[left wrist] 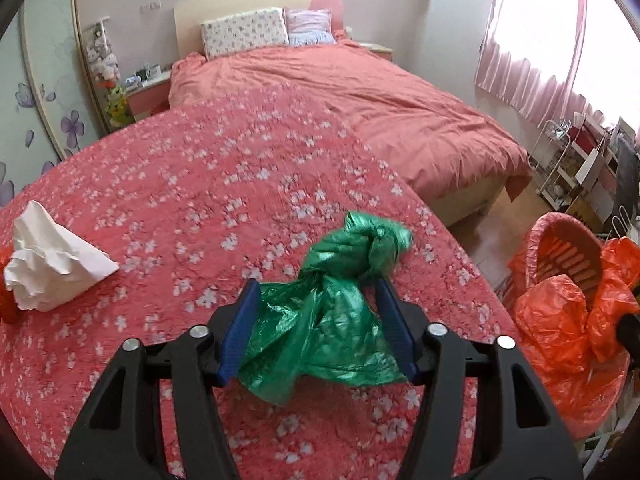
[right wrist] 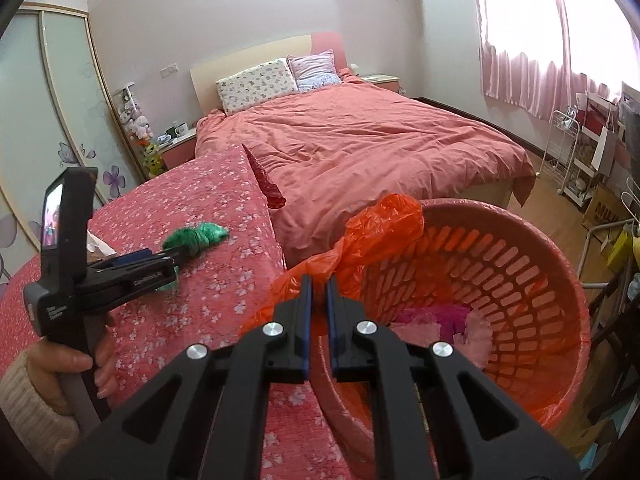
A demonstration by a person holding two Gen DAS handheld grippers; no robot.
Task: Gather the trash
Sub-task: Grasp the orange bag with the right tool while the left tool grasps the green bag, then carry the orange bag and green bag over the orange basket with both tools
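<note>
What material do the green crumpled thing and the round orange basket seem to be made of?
The green crumpled bag looks like thin glossy plastic film: shiny creases and slight translucency. The round orange slotted basket seems rigid moulded plastic with a smooth matte finish, judging by its even rows of slots.

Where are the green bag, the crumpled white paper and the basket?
green bag (left wrist: pixel 320 320): left wrist view, crinkled middle.
crumpled white paper (left wrist: pixel 52 266): left wrist view, centre.
basket (right wrist: pixel 500 264): right wrist view, slotted inner wall.

Orange scrap (left wrist: pixel 7 296) — cut by frame edge; basket (right wrist: pixel 532 248) contents unclear.
</note>
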